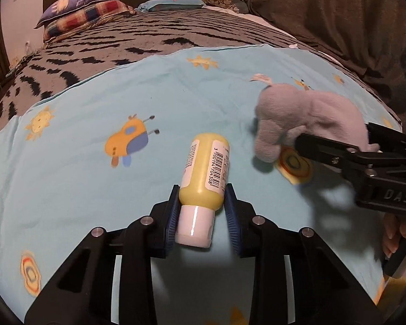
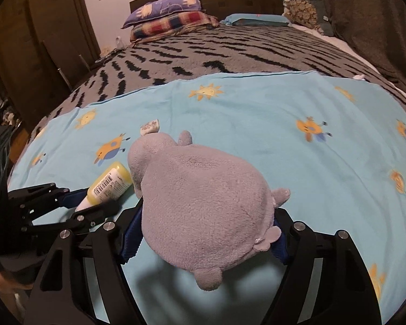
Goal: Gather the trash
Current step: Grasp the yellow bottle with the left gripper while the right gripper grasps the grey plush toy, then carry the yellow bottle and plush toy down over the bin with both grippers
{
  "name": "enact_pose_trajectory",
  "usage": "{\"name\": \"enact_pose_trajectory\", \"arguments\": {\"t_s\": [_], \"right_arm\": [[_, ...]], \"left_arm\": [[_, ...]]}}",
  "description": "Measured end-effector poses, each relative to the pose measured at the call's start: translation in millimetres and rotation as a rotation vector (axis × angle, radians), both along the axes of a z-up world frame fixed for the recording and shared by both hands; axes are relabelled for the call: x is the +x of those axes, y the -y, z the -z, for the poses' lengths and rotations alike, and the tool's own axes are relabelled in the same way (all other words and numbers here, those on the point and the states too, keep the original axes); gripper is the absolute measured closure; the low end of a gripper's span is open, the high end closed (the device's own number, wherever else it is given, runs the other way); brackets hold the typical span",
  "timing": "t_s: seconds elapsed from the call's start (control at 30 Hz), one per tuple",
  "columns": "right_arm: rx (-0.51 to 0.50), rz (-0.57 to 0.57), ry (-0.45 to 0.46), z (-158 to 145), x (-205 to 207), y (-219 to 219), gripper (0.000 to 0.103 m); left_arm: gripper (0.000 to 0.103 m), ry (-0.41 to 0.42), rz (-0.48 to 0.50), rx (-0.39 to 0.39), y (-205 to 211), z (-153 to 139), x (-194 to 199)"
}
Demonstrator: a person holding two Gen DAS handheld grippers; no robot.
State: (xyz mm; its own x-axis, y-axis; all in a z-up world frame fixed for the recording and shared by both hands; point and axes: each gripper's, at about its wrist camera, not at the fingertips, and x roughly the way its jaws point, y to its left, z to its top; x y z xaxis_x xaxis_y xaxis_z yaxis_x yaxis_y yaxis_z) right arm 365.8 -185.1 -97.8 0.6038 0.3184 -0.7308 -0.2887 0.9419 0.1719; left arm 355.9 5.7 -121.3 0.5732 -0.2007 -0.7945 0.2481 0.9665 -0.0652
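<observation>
Now the left gripper (image 1: 201, 211) clamps the yellow plastic bottle with a white cap (image 1: 203, 173) lying on the light blue cartoon-print sheet (image 1: 94, 103); just beside it, the right gripper (image 2: 203, 233) squeezes a grey plush toy (image 2: 203, 197).

Black angular fingers (image 1: 138, 233) with ribbed blue pads (image 1: 233, 216) (silver screws atop).

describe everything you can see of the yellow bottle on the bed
The yellow bottle looks like squeezable plastic, with a white cap and a white label bearing a barcode. It lies on its side on the light blue sheet, cap end toward the left tool, between its blue pads, which sit against its shoulder. A grey plush toy lies just beside it; whether they touch is unclear.
</observation>
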Motion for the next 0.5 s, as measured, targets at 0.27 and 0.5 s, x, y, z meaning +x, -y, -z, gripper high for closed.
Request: {"name": "enact_pose_trajectory", "arguments": {"t_s": [0.27, 0.5], "right_arm": [[-0.009, 0.02, 0.042, -19, -83, 26, 0.027], [0.014, 0.047, 0.059, -26, -164, 56, 0.027]], "left_arm": [[0.072, 0.004, 0.01, -0.017, 1, -10, -82], [0.072, 0.029, 0.03, -0.072, 12, -25, -176]]}}
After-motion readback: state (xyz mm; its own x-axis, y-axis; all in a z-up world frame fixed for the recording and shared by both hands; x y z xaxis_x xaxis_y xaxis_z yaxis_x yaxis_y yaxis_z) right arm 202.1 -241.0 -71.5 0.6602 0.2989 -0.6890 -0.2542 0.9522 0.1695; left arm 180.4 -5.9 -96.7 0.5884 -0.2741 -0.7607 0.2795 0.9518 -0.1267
